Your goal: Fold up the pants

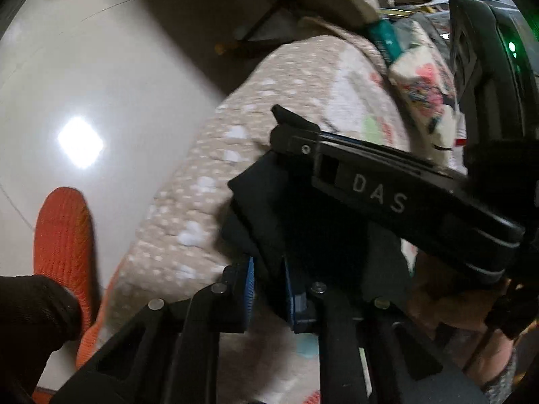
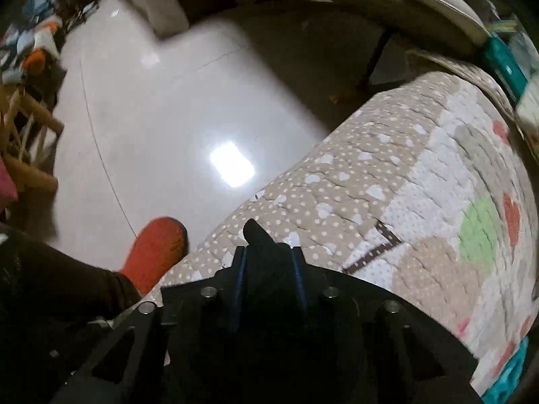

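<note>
Left gripper (image 1: pixel 267 294) is pinching dark pants (image 1: pixel 266 202) between its blue pads; right gripper (image 2: pixel 269 262) is clamping a peak of the same cloth. Pants are hanging over the quilt (image 2: pixel 404 185). Risk: thin bites slipping, fold collapsing. Most of the pants is hidden, blurred.

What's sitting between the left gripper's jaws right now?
Dark pants fabric fills the gap in the left gripper, seen in the left wrist view. The right gripper crosses above it, over the quilt.
</note>
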